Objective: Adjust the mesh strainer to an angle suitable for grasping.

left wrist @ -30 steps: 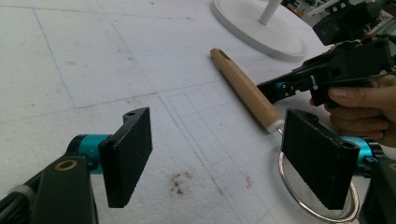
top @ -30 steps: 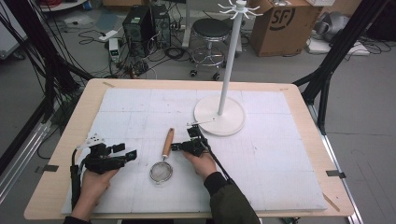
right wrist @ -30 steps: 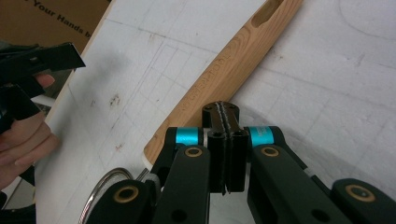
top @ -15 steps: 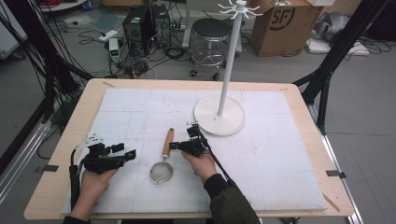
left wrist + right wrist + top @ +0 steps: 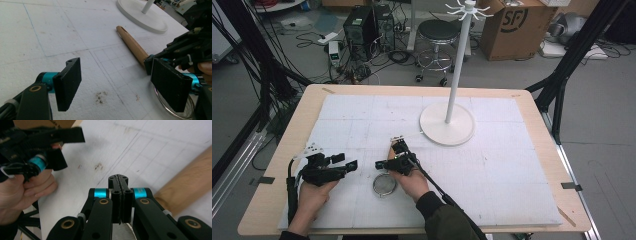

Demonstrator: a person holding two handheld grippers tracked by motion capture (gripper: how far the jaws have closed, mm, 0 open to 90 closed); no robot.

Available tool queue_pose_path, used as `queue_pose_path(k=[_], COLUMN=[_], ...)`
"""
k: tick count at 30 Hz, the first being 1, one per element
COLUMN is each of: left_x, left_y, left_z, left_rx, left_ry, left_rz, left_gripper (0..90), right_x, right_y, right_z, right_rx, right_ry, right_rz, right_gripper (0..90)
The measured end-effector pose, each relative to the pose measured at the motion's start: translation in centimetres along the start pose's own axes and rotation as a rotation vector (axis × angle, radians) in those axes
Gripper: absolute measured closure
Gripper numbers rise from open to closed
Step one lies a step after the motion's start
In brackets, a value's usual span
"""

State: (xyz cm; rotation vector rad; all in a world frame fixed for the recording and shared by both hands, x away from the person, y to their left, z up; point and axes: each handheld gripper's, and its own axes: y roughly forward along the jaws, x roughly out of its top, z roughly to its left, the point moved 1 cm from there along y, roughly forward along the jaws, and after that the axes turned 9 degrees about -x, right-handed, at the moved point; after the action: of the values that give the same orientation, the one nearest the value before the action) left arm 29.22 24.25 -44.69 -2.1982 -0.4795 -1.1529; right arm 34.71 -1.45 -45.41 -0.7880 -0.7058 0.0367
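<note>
A: From the high view, where does the strainer (image 5: 384,184) lie?
B: On the white mat (image 5: 492,170), round mesh end just below the right gripper (image 5: 380,163), which hangs over the handle. Left gripper (image 5: 352,164) just to the left, apart from the strainer.

A: And the jaws from up there?
B: Left ones spread. Right ones too small to judge.

A: Anything readable?
B: "SF" on the cardboard box (image 5: 517,22) on the floor beyond the table. White stand (image 5: 447,125) on its round base farther back on the mat.

A: Left gripper view?
B: Left gripper (image 5: 122,82) wide open, nothing between the pads. Wooden handle (image 5: 131,45) lying flat on the mat, running away past the far-side pad toward the stand's base; metal rim of the strainer (image 5: 172,112) peeking out under that pad. Right gripper (image 5: 190,52) sitting over the handle's near end; touching or not, hard to tell.

A: Right gripper view?
B: Right gripper (image 5: 121,181) pressed fully together, nothing pinched. Wooden handle (image 5: 187,185) off to one side, clear of the pads.
</note>
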Motion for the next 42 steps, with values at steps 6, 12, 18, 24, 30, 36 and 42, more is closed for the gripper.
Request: queue_pose_path(k=[6, 12, 18, 24, 30, 36, 42], left_x=[0.0, 0.0, 0.0, 0.0, 0.0, 0.0, -0.1], left_y=[0.1, 0.1, 0.0, 0.1, 0.1, 0.1, 0.4], left_z=[0.0, 0.0, 0.0, -0.1, -0.1, -0.1, -0.2], left_rx=[-0.002, 0.001, 0.001, -0.002, -0.006, -0.007, -0.009], left_ry=[0.0, 0.001, 0.002, 0.004, -0.001, -0.005, -0.003], left_rz=[0.004, 0.005, 0.005, 0.005, 0.002, 0.005, 0.005], left_gripper=[25.3, 25.3, 25.3, 25.3, 25.3, 25.3, 25.3], right_x=[-0.5, -0.8, -0.7, -0.8, -1.2, -1.7, -2.4], right_y=[0.7, 1.3, 1.1, 0.2, -1.0, -2.1, -3.6], right_z=[0.6, 1.1, 1.1, 1.2, 0.5, -0.5, -1.8], right_rx=[-0.008, -0.051, -0.085, -0.16, -0.186, -0.201, -0.207], right_ry=[-0.022, -0.06, -0.064, -0.101, -0.106, -0.077, -0.05], right_rz=[0.032, 0.066, 0.077, 0.095, 0.108, 0.1, 0.083], right_gripper=[90.0, 90.0, 90.0, 90.0, 90.0, 90.0, 90.0])
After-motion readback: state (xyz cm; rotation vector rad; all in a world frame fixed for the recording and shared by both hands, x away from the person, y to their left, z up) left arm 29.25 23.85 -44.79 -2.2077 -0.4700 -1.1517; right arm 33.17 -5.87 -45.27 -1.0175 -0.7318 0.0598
